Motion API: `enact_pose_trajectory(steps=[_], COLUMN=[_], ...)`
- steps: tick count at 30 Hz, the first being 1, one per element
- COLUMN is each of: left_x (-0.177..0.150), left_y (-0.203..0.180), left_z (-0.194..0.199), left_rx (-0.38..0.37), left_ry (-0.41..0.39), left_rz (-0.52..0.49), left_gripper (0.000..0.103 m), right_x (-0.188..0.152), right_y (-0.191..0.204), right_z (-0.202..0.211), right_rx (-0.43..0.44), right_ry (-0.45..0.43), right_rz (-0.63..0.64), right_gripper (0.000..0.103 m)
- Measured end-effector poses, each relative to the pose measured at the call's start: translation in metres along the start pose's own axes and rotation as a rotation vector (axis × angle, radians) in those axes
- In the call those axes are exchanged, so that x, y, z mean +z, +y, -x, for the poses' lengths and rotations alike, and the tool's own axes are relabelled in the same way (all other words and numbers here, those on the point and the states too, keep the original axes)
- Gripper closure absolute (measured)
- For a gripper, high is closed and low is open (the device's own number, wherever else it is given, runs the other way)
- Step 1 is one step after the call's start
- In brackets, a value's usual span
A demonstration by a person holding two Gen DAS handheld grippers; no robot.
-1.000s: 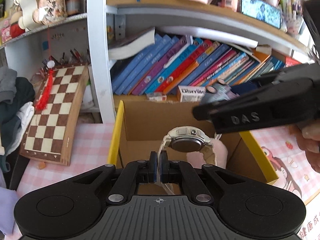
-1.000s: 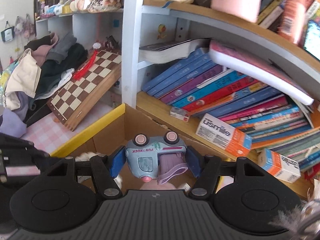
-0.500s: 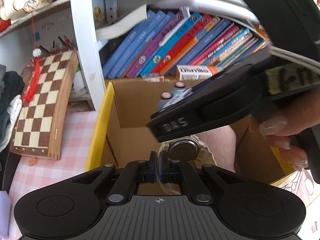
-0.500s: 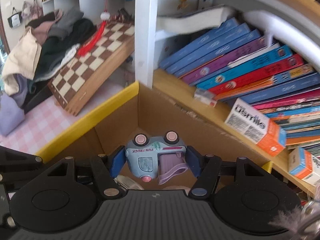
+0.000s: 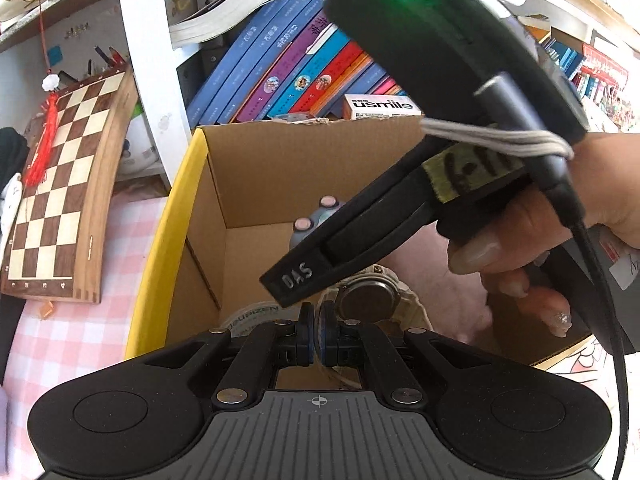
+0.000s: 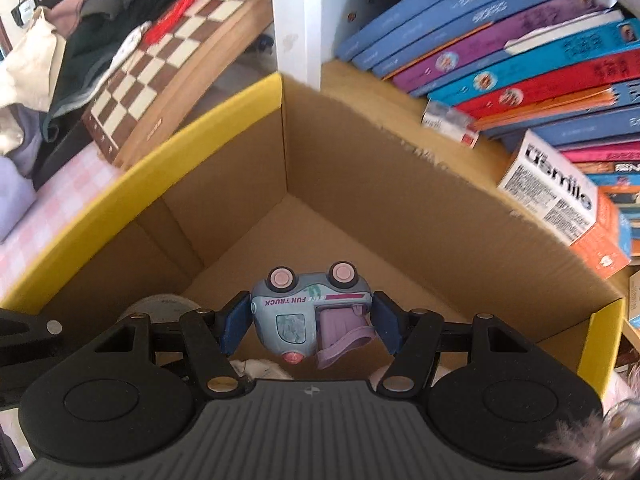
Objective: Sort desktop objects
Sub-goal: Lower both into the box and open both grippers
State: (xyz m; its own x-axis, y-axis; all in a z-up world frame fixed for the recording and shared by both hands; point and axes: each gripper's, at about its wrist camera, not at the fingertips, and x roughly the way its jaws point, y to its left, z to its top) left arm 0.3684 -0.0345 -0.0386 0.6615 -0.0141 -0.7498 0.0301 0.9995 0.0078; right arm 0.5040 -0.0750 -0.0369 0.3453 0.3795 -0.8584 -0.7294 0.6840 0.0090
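My right gripper (image 6: 310, 320) is shut on a pale blue toy truck (image 6: 308, 312) with pink wheels and holds it low inside the open cardboard box (image 6: 360, 184). My left gripper (image 5: 318, 334) is shut on the strap of a cream wristwatch (image 5: 368, 300), just above the box's near edge (image 5: 160, 252). In the left wrist view the right gripper's black finger (image 5: 320, 268) crosses in front of the watch, and the truck's pink wheels (image 5: 316, 216) show behind it.
The box has yellow-taped edges (image 6: 120, 196) and holds a tape roll (image 5: 252, 314) and something pink and soft (image 5: 440, 288). A chessboard (image 5: 68, 176) leans at the left. A bookshelf with slanted books (image 6: 500, 52) and a toothpaste carton (image 6: 560, 192) stands behind the box.
Both grippers have moved forward and down over the box. The right gripper has carried the truck deeper inside and now crosses in front of the left one.
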Motion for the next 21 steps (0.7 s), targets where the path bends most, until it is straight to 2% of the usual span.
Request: enact_pose_trajectory(steps=[9,14,17,19,21], left_x=[0.001,0.0,0.001,0.001,0.0], left_y=[-0.002,0.0,-0.002,-0.004,-0.006], left_z=[-0.003,0.001,0.005,0.011,0.017], left_rx=[0.007,-0.002,-0.001,0.006,0.006], left_ry=[0.008,0.013,0.002,-0.018,-0.037], left_rz=[0.001,0.019,0.005,-0.012,-0.022], left_gripper=[0.092,0.087,0.086,0.078,0.059], right_x=[0.0,-0.002,-0.003,-0.002,-0.002], right_y=[-0.004,-0.002,-0.002,-0.002,-0.003], right_z=[-0.011,-0.004,0.0,0.006,0.015], right_rx=[0.02,0.037,0.029,0.024,0.02], right_ry=[0.064,0.02,0.01,-0.008,-0.032], right_rz=[-0.03,-0.019,-0.026,-0.041,-0.053], right_gripper=[0.04,0.034,0.034,0.032,0.027])
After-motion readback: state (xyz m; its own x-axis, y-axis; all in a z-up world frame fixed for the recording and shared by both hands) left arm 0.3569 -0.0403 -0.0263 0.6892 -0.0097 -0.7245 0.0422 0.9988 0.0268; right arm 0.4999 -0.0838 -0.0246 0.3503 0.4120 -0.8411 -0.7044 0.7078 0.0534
